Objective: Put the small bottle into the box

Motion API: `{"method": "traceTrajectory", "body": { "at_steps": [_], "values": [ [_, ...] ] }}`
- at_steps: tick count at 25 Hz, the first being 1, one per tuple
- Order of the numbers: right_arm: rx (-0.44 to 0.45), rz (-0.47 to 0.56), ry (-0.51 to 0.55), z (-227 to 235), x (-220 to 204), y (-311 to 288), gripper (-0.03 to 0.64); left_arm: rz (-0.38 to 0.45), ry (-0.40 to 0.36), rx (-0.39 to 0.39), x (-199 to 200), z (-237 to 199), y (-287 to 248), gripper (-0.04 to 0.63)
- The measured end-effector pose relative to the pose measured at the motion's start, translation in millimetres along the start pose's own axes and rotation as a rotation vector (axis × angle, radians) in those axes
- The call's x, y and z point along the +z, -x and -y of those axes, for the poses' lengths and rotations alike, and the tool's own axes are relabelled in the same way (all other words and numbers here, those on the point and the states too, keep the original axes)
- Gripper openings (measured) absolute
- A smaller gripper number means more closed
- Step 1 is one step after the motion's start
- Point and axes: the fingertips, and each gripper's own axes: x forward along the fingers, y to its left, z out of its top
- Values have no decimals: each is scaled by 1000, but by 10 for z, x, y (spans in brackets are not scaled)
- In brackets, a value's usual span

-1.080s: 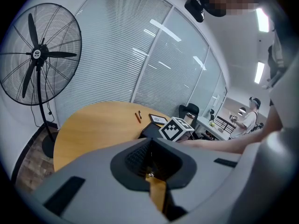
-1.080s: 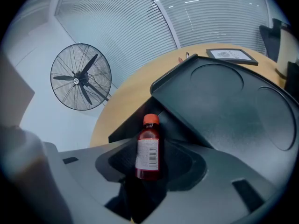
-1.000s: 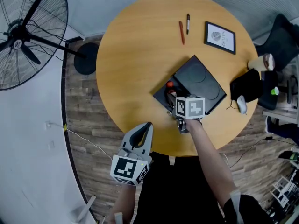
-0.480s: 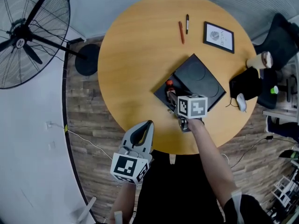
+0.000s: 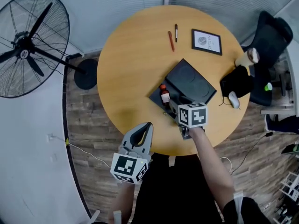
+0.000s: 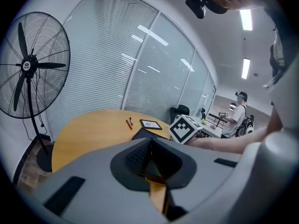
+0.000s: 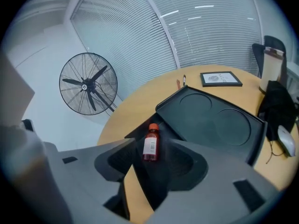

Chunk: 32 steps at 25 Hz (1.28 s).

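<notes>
The small bottle (image 5: 164, 94), amber with a red cap and white label, lies on its side in the black box (image 5: 157, 98), whose lid (image 5: 190, 84) stands open to the right. My right gripper (image 5: 174, 108) hovers just in front of the box and above it. Its jaws have just been opening and stand open, with nothing pressed between the pads. In the right gripper view the bottle (image 7: 150, 143) lies free in the box (image 7: 140, 132), seen between the spread jaws of that gripper (image 7: 154, 149). My left gripper (image 5: 147, 126) hangs shut and empty off the table's near edge.
Two pens (image 5: 171, 40) and a framed picture (image 5: 207, 41) lie at the far side of the round wooden table (image 5: 126, 69). A cup (image 5: 247, 57), a black bag (image 5: 238, 82) and a mouse (image 5: 233, 99) sit at the right rim. A standing fan (image 5: 28, 45) stands on the floor at left.
My right gripper has drawn back and up off the box, and the bottle now shows uncovered inside it. The left gripper has barely shifted.
</notes>
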Motion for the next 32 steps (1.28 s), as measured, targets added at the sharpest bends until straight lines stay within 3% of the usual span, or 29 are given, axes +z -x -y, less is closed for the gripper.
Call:
{"method": "traceTrajectory", "body": {
  "at_steps": [13,20,32],
  "values": [
    [4,123,180,-206,8,818,187,39,-91,-7,148,302,163,-3],
    [40,176,274,-194,73,1283,181,59,-98,61,219,510,255,-3],
    [167,323,323,-203,136,2313,156,154,-120,211,453,1087,615,-3]
  ]
}}
